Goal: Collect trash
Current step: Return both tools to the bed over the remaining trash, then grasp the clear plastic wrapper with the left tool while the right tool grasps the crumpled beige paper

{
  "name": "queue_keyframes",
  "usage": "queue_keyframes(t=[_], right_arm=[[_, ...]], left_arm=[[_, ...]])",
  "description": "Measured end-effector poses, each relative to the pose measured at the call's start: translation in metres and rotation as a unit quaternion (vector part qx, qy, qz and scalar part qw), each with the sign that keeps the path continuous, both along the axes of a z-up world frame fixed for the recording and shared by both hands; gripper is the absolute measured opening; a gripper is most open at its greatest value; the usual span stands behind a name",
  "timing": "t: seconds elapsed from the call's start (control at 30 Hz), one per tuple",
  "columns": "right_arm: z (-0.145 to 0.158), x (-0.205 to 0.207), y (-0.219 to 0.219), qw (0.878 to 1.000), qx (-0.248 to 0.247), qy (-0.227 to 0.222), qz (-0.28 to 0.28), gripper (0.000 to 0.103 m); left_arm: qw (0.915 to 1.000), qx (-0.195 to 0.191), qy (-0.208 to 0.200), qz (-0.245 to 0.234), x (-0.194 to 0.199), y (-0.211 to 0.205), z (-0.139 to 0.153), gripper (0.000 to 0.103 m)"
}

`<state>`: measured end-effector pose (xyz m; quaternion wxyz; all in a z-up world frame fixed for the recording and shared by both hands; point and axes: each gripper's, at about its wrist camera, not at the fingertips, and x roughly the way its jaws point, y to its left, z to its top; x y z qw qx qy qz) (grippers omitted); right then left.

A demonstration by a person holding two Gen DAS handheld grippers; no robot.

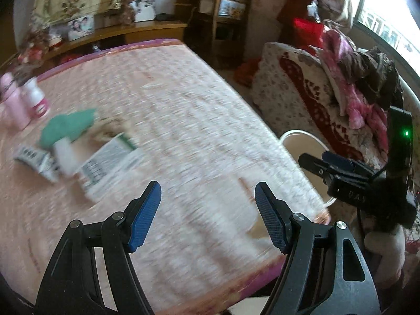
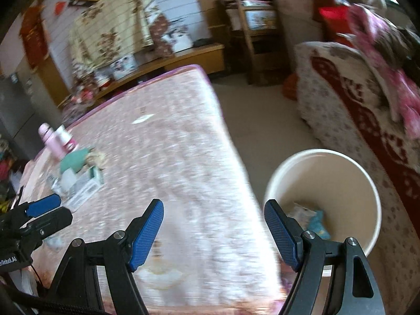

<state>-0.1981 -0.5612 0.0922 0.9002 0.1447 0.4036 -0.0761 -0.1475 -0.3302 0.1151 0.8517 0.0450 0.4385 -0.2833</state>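
A pile of trash lies on the pink table at the left: a green crumpled wrapper, a white cup, a printed paper box and a foil packet. The pile also shows in the right wrist view. A white bin stands on the floor right of the table, with some wrappers inside. My left gripper is open and empty above the table's near part. My right gripper is open and empty over the table's right edge, beside the bin.
Two pink and white bottles stand behind the trash pile. A sofa with piled clothes lies right of the bin. A wooden cabinet and shelf stand at the back wall.
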Motion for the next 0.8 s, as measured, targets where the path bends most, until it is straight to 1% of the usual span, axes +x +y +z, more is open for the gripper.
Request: queue_keyframes(t=[0.13, 0.27, 0.43, 0.57, 0.67, 0.73, 0.8], right_arm=[[-0.002, 0.021, 0.039, 0.999, 0.006, 0.004, 0.043, 0.077], [-0.009, 0.038, 0.077, 0.996, 0.010, 0.015, 0.086, 0.077], [-0.021, 0.059, 0.121, 0.991, 0.005, 0.031, 0.130, 0.078], [-0.027, 0.072, 0.146, 0.987, 0.004, 0.042, 0.154, 0.078], [-0.030, 0.077, 0.158, 0.985, 0.003, 0.046, 0.165, 0.078], [-0.032, 0.081, 0.164, 0.984, 0.003, 0.049, 0.172, 0.078], [-0.033, 0.088, 0.168, 0.983, 0.003, 0.049, 0.175, 0.078]], left_arm=[[0.9996, 0.016, 0.001, 0.024, -0.001, 0.045, -0.003, 0.073], [0.9979, 0.027, 0.007, 0.058, -0.001, 0.098, -0.011, 0.073], [0.9950, 0.036, 0.021, 0.091, -0.003, 0.141, -0.028, 0.073], [0.9923, 0.048, 0.028, 0.111, -0.004, 0.158, -0.053, 0.073], [0.9916, 0.051, 0.040, 0.112, 0.000, 0.159, -0.069, 0.073], [0.9918, 0.044, 0.051, 0.109, 0.006, 0.157, -0.077, 0.073], [0.9919, 0.021, 0.067, 0.106, 0.013, 0.158, -0.081, 0.072]])
